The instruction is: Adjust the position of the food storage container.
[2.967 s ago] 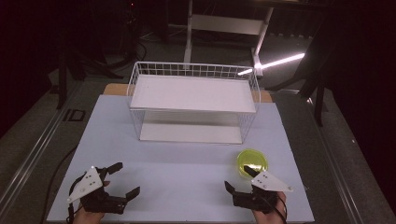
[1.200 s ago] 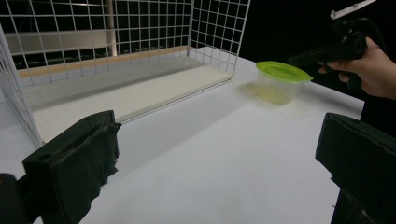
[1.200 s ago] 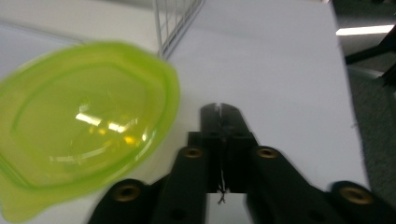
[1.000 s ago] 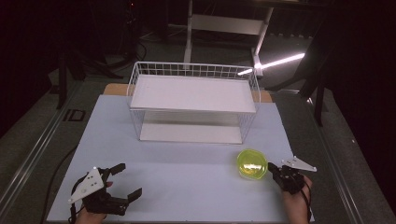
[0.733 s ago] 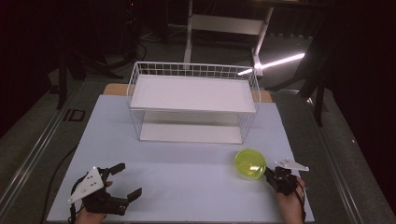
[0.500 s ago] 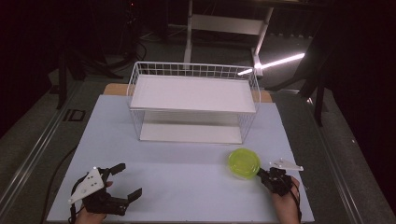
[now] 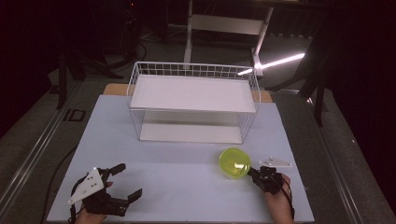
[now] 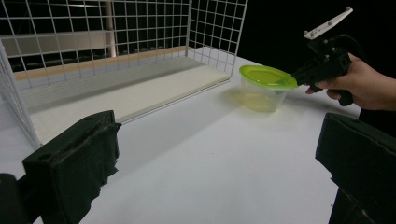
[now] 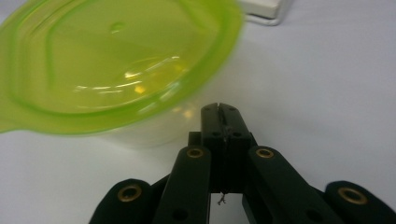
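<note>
The high view looks forward and down over the whole white table (image 7: 187,186). The left gripper view looks low across it between its fingers (image 8: 70,163). The right gripper view sits close behind its fingers (image 9: 219,116). All share the translucent green-lidded plastic container (image 7: 234,162).

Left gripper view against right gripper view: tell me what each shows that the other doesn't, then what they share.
Left gripper view alone: the wire rack with its white shelf, the left gripper with jaws wide apart, and a hand holding the right gripper at the tub's rim. Right gripper view alone: the right gripper's jaws pressed together, close up, just under the lid's edge. Both: the green-lidded tub and the white table.
</note>
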A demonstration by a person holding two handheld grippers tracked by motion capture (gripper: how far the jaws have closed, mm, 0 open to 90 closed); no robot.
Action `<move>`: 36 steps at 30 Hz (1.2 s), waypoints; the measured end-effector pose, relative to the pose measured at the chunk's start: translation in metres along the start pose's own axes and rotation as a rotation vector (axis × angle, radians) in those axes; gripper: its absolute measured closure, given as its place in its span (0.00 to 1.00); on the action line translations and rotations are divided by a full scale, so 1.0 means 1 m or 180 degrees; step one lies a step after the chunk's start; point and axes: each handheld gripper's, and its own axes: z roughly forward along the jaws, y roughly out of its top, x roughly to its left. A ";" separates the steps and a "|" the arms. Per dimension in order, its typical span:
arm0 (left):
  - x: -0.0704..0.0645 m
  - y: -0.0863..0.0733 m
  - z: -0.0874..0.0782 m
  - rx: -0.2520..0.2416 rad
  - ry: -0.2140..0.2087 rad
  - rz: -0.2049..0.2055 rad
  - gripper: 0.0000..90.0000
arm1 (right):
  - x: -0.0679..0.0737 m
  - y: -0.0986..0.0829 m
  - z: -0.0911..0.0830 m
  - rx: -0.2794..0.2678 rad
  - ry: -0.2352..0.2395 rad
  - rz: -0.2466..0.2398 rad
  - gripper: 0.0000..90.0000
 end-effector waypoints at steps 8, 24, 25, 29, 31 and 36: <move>0.000 0.000 0.000 0.0013 -0.0003 -0.0004 0.00 | 0.004 0.004 0.004 0.0021 0.0068 0.0037 1.00; 0.000 0.000 -0.001 0.0006 -0.0019 0.0002 0.00 | 0.054 0.013 0.022 0.0115 0.0390 -0.0360 1.00; 0.000 0.000 -0.001 0.0007 -0.0019 -0.0001 0.00 | 0.052 0.013 0.023 0.0119 0.0373 -0.0343 1.00; 0.000 -0.001 0.001 0.0015 -0.0029 -0.0012 0.00 | 0.039 0.019 0.026 0.0048 0.0269 -0.0220 1.00; -0.001 0.000 0.001 0.0022 -0.0033 0.0004 0.00 | 0.035 0.023 0.029 0.0041 0.0225 -0.0206 1.00; -0.001 0.000 0.001 0.0024 -0.0017 0.0020 0.00 | 0.037 0.028 0.040 0.0041 0.0276 -0.0135 1.00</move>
